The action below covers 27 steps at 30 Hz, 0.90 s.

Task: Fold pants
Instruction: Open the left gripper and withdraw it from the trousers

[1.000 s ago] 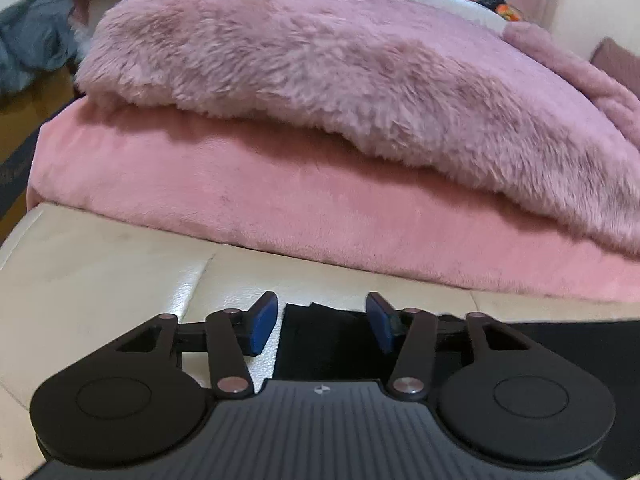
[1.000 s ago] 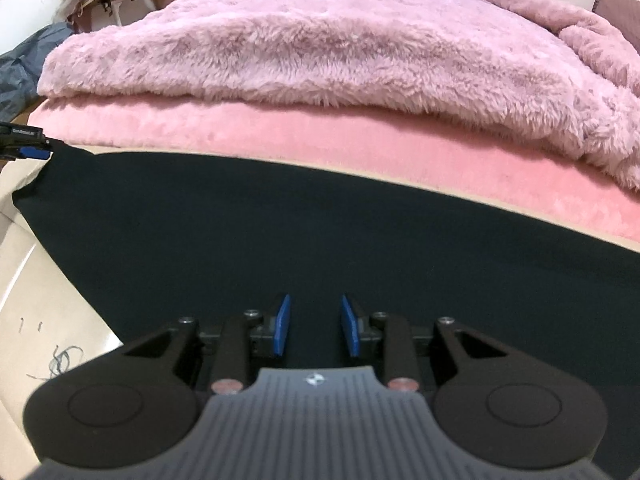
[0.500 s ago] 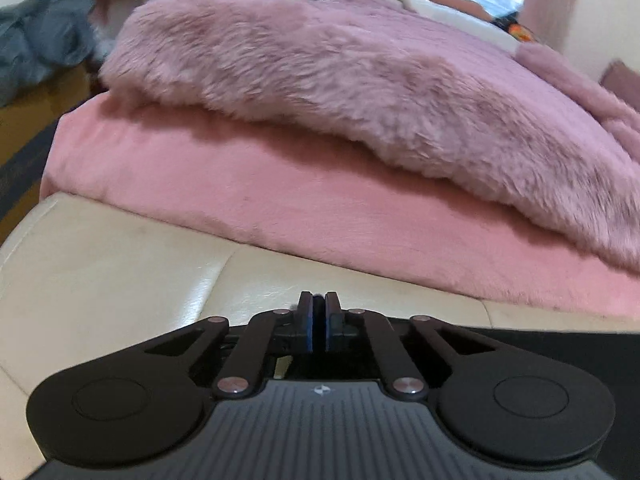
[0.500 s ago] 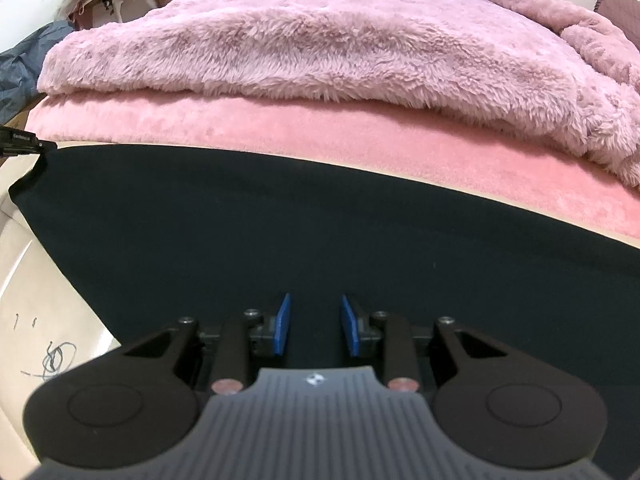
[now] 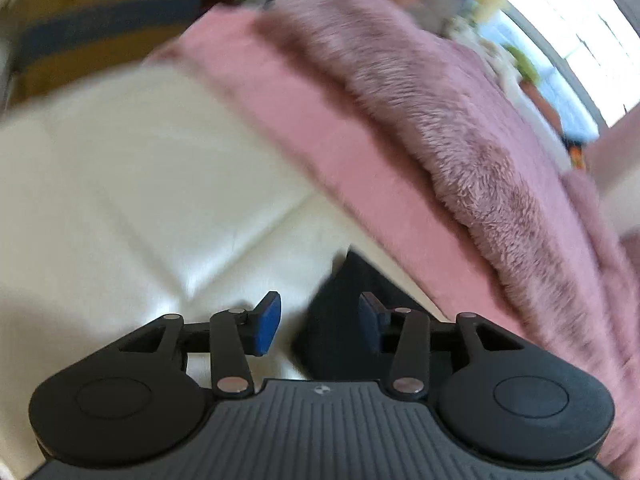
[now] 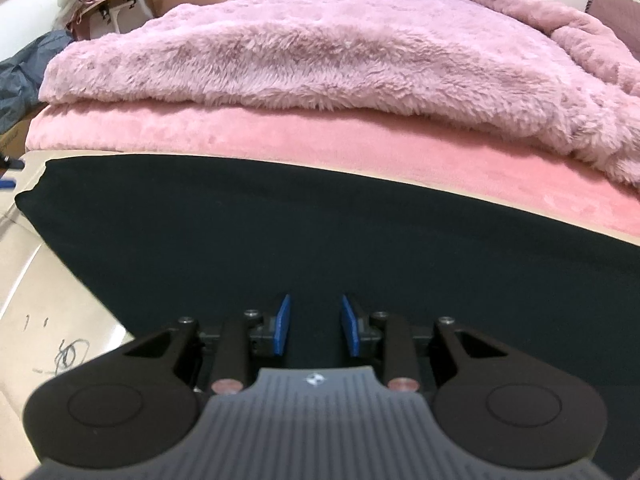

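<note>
Releasing a corner of the pants [image 5: 344, 320], the left tool [image 5: 318, 322] is opening its jaws, dark cloth between them but unpressed. The right tool [image 6: 314, 330] hangs unclenched over the matte black pants spread flat ahead. Next: probably regrip an edge. Cream leather-like surface [image 5: 140, 200]; shaggy pink blanket [image 6: 320, 48] beyond.
</note>
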Motion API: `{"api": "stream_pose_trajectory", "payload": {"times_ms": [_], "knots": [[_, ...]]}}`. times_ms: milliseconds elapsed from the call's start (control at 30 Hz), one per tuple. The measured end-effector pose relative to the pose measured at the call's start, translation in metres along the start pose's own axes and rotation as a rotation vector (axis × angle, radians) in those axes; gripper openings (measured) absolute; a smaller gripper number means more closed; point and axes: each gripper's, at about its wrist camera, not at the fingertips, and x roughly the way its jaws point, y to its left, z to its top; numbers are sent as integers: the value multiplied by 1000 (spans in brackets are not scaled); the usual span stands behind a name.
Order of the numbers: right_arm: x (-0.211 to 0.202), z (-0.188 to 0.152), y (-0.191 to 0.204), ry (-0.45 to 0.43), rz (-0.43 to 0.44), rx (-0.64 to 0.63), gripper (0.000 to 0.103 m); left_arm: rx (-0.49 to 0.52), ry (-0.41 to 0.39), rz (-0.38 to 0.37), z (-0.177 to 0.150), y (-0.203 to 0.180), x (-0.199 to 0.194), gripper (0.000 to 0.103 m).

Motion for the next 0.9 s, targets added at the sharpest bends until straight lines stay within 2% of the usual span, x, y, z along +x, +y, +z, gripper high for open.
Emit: {"api": "stream_pose_trajectory", "payload": {"times_ms": [100, 233, 400, 433, 467, 500, 633, 767, 900], "knots": [[-12, -10, -4, -2, -16, -1, 25, -126, 31, -53, -19, 10, -4, 50], [-26, -20, -15, -10, -33, 28, 25, -207, 21, -58, -37, 11, 5, 50], [-45, -28, -24, -32, -56, 16, 25, -192, -65, -36, -41, -1, 12, 50], [-48, -30, -27, -32, -64, 12, 25, -168, -79, -15, -42, -5, 14, 35], [-50, -32, -29, -30, -73, 11, 25, -145, -84, 8, -43, -8, 15, 12], [-52, -34, -33, -26, -81, 12, 25, -123, -78, 41, -44, -10, 16, 4], [-58, -45, -50, -7, -112, 12, 25, -113, -109, 67, -47, -13, 7, 3], [-63, -52, -62, 3, -129, 17, 25, -82, -145, 96, -41, -4, -19, 3], [-63, -56, -60, 12, -91, 36, 25, -65, -202, 142, -24, 12, -52, 3]]}}
